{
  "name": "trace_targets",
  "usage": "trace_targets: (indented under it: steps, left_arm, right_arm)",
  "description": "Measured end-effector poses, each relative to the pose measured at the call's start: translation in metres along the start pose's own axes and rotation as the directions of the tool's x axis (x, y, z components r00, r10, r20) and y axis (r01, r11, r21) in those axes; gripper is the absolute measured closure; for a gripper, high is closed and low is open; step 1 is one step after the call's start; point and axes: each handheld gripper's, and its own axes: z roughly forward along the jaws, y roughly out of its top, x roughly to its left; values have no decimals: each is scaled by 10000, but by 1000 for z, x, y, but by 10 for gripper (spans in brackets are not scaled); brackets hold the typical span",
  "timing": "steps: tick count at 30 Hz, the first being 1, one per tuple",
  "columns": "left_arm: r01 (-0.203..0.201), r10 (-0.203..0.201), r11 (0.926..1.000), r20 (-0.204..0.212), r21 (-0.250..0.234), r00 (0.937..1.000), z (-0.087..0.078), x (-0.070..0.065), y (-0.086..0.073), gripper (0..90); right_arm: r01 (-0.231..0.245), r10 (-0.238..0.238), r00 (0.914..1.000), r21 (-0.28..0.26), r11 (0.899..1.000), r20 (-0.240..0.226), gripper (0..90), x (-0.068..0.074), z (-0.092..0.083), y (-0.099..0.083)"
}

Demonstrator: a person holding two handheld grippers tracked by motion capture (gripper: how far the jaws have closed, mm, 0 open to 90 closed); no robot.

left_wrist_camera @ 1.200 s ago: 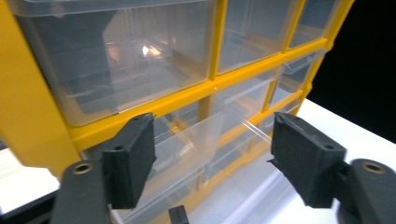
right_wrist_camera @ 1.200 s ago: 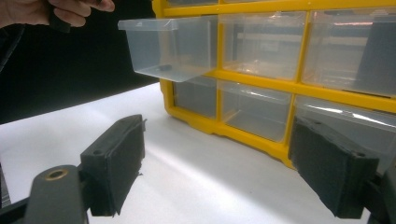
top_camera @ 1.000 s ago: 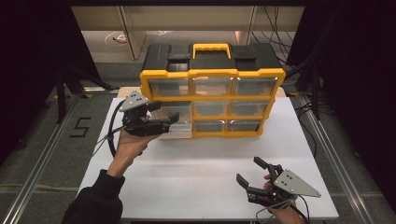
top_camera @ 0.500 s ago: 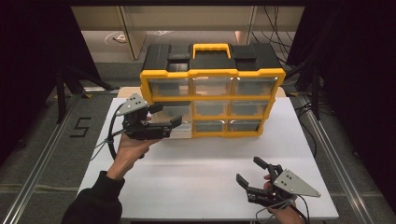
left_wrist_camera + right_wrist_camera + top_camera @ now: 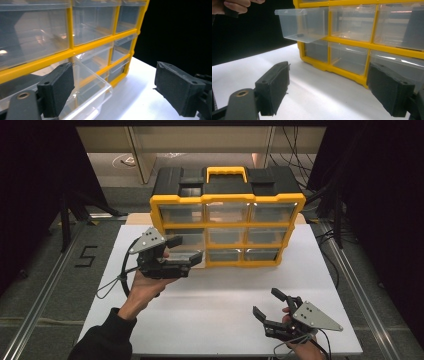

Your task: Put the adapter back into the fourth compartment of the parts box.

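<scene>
A: One clear drawer (image 5: 303, 23) stands pulled partway out of the yellow organizer (image 5: 227, 227), in its left column, middle row, over the white table (image 5: 220, 320). A small dark piece lies inside it.

B: What could go wrong?

A: I'd say a further tug could slide it off its rails and tip that piece out; a knock from the near jaw could do the same.

B: And the tongs?

A: The left tongs (image 5: 185, 251) have just been opening and stand wide; the drawer's front lies beside one jaw, unpinched. The right tongs (image 5: 272, 306) hang open near the table's front edge, well apart from it.
</scene>
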Motion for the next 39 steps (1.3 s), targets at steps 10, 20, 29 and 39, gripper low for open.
trace_targets:
  steps: [10,20,29,39]
  left_arm:
    - [-111,114,9999,261,-92,9996,-2,-9,-12,156]
    - [-44,56,9997,465,-260,9989,-1,-14,-19,158]
    - [-34,57,9993,654,-360,9978,-4,-18,-26,158]
    - [210,-174,9990,902,-387,9958,-5,-17,-37,160]
  right_arm:
    - [-16,16,10000,11,10000,-1,196,0,0,0]
    - [1,-1,10000,-11,10000,2,196,0,0,0]
    - [7,-7,10000,12,10000,-6,196,0,0,0]
    - [20,-20,10000,5,10000,-14,196,0,1,0]
